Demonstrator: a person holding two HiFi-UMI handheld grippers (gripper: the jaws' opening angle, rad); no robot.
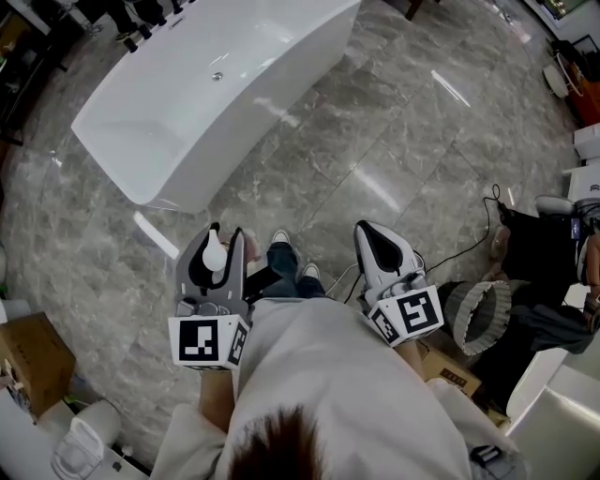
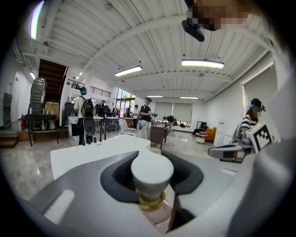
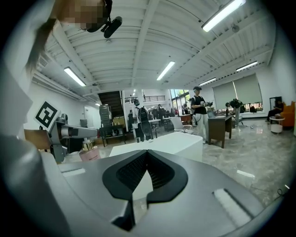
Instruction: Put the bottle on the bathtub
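Note:
A white bathtub [image 1: 216, 84] stands on the marble floor ahead and to the left in the head view. My left gripper [image 1: 215, 249] is shut on a pink bottle with a white cap [image 1: 215, 253] and a gold collar, held upright. In the left gripper view the bottle [image 2: 151, 172] fills the jaws, with the bathtub [image 2: 92, 152] beyond it. My right gripper [image 1: 380, 246] is shut with nothing in it. In the right gripper view its tips [image 3: 147, 155] meet, the bathtub [image 3: 162, 143] lies ahead, and the pink bottle [image 3: 90, 153] shows at the left.
Black taps [image 1: 150, 23] line the tub's far end. A cardboard box [image 1: 33, 361] sits at the lower left, and a cable [image 1: 469, 246] and a ribbed basket [image 1: 478, 314] lie to the right. Several people [image 2: 85, 115] and a desk [image 3: 222, 127] stand beyond the tub.

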